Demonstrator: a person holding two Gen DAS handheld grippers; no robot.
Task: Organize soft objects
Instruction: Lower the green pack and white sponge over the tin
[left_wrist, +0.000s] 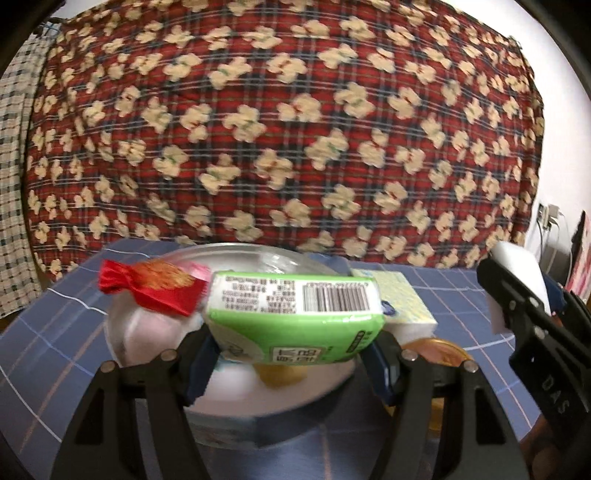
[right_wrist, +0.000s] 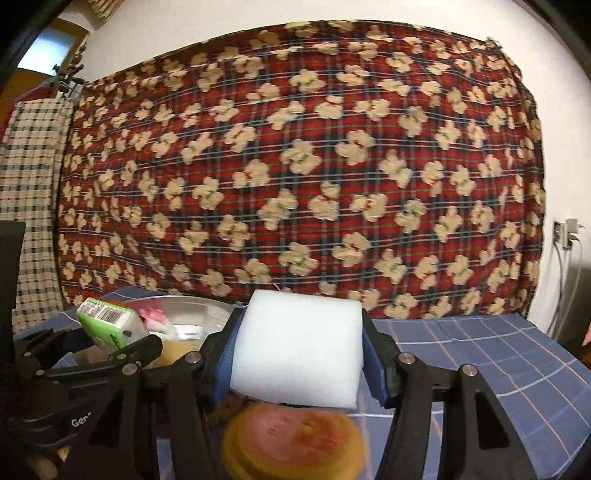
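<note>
At lower centre of the left wrist view: left tool (left_wrist: 293, 354) pinching green plastic-wrapped tissue pack (left_wrist: 295, 314), lifted over round clear plastic bowl (left_wrist: 122, 325), presumably for sorting. Lower centre of the right view: right tool (right_wrist: 297, 356) clamping white foam block (right_wrist: 297, 343) above blue checked tabletop (right_wrist: 480, 354).

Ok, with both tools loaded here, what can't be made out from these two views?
- Bowl contents, left wrist view: largely hidden by the green pack in the left tool.
- Round orange object, right wrist view: blurred, partly under the white foam block in the right tool.
- Pack's printed text: too small, upside down.
</note>
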